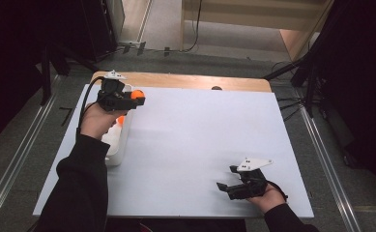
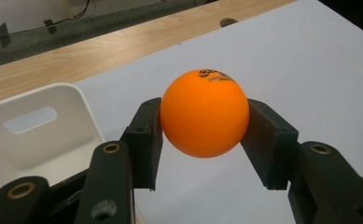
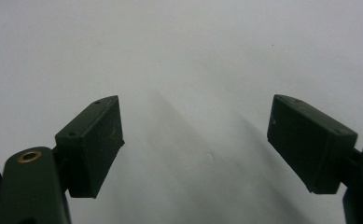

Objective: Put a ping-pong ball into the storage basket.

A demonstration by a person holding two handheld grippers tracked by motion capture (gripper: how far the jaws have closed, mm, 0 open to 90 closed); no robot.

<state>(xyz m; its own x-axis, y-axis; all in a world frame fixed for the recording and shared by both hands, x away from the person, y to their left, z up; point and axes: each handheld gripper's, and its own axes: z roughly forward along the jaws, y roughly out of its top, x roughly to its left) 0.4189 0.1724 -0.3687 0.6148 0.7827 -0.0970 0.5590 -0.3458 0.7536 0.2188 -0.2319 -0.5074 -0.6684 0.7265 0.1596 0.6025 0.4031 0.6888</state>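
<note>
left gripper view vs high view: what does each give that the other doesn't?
Left gripper view: black print on the orange ball, both pads pressed against its sides, and the handle slot in the white bin.

High view: the right gripper low on the white sheet with jaws apart and nothing between them, a second orange ball in the bin, both sleeves, and the floor around the table.

Both: the left gripper shut on the ball beside the bin, the white sheet, the wooden table edge.
</note>
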